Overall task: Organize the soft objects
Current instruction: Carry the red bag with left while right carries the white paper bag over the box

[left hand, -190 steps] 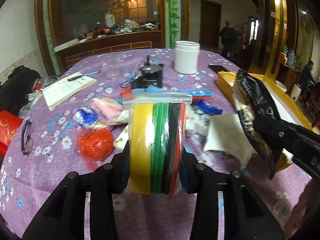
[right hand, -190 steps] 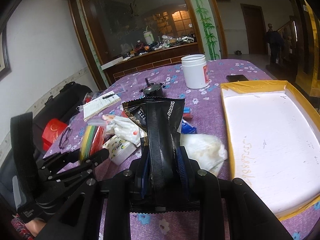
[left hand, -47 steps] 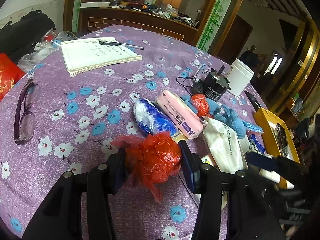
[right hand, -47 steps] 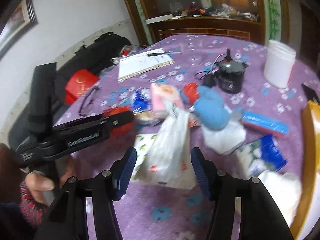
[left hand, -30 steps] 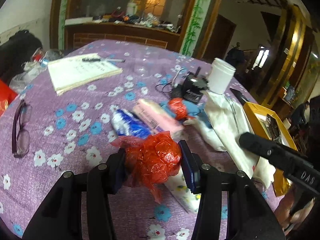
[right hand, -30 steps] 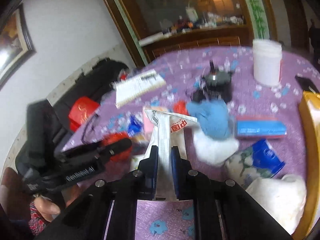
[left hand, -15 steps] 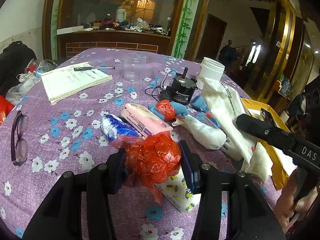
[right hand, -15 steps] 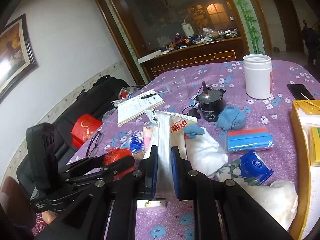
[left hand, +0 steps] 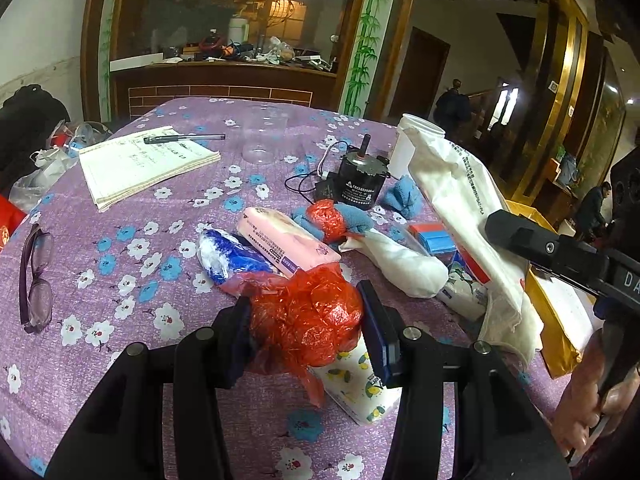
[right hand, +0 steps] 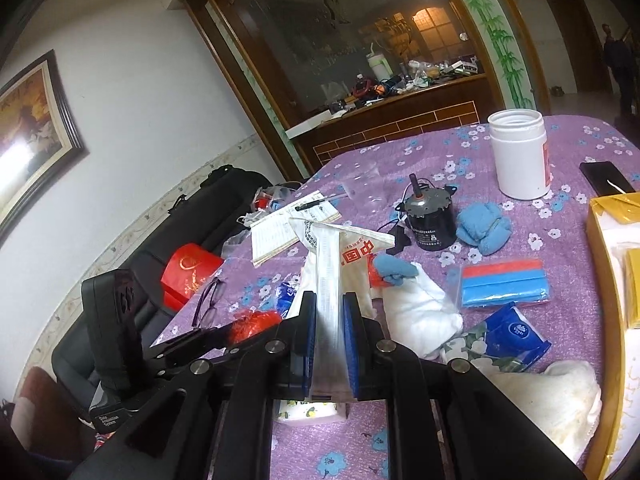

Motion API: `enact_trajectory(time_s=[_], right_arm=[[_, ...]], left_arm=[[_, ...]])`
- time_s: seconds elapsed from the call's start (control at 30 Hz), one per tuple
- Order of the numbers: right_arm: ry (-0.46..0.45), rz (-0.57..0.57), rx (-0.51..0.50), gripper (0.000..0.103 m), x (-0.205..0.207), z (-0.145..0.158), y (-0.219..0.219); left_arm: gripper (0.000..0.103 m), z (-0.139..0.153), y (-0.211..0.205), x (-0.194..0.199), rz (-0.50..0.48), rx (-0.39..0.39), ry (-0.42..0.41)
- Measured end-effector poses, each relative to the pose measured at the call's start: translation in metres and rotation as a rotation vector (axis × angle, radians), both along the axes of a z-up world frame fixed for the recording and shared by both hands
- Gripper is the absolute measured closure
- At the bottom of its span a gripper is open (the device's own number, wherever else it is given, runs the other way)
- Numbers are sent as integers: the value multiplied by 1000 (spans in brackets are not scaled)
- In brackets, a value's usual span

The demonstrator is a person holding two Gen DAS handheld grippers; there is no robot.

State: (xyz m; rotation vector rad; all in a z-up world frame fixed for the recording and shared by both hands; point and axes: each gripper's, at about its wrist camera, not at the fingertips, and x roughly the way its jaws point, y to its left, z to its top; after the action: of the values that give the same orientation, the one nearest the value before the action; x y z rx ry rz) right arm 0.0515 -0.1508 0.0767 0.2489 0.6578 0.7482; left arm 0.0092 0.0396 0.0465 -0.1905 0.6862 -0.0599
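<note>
Left hand-held gripper [left hand: 306, 320] clamped on red plastic bag [left hand: 308, 316], lifted over cluttered tabletop [left hand: 120, 280]; right hand-held gripper [right hand: 328, 344] squeezed on white bag [right hand: 332, 280]. Bare cloth near left edge by glasses [left hand: 36, 280]. Only right wrist view shows yellow box [right hand: 604, 240] at right edge, blue pack [right hand: 502, 282]

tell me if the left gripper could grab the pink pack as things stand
Probably not yet: the left gripper is already shut on the red plastic bag. The pink pack lies uncovered just beyond it.
</note>
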Motion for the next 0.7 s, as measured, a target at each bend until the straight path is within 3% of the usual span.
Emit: enact_trajectory(time_s=[0.3, 0.7], right_arm=[[-21, -26, 43, 90, 0, 9, -14], [-38, -181, 152, 90, 5, 30, -88]], left_arm=[[57, 1, -4, 0, -23, -21, 4], [57, 10, -30, 2, -72, -20, 31]])
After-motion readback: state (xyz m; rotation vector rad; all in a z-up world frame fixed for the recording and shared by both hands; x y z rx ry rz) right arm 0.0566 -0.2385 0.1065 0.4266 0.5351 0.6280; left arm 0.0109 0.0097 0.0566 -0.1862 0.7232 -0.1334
